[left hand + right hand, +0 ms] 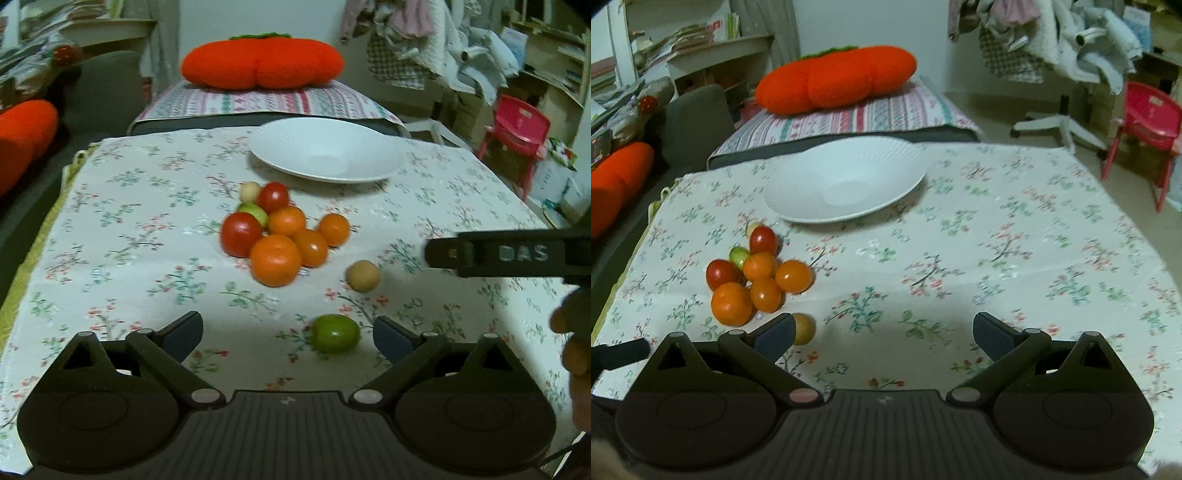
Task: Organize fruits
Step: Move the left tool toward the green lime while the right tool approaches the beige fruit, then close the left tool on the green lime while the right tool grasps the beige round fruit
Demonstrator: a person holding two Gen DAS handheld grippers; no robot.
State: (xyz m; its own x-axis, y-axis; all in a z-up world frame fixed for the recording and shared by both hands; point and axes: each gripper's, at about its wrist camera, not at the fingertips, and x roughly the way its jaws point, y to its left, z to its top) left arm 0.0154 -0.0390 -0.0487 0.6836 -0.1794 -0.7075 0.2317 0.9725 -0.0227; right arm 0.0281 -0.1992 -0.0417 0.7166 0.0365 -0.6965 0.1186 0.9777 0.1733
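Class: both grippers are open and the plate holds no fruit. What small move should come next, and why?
Probably ease the left gripper forward around the green fruit: it lies loose just ahead, near the right finger, and the white plate is bare.

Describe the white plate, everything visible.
The white plate is round, wide and shallow, with a broad rim sloping to a small flat centre; faint ribbing shows on the rim in the right wrist view. It looks like matte ceramic. It holds nothing, sits upright and flat on the floral tablecloth near the table's far edge, beyond the fruit cluster. Nothing touches it but the cloth.
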